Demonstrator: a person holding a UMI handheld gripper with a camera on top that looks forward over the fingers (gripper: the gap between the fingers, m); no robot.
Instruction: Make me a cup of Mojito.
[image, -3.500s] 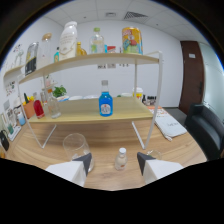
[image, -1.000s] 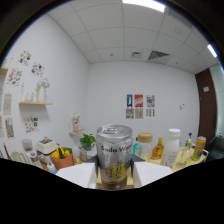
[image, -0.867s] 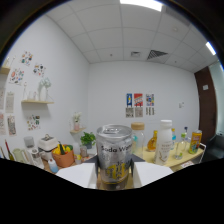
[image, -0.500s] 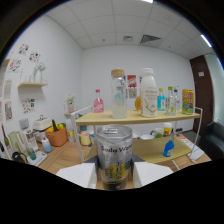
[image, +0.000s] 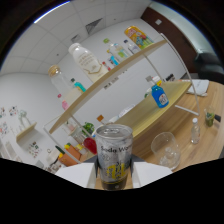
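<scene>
Right now I see the soda can (image: 114, 156) clamped between both fingers of my gripper (image: 114, 175), rolled sideways so the shelf (image: 120, 80) slants. Right of the can, a clear glass (image: 166, 148) stands on the worktop (image: 200, 120).

Single gripper view, tilted sideways, can (image: 114, 156) close up between fingers (image: 80, 174), facing shelf (image: 120, 82) and table (image: 187, 117) beyond
</scene>
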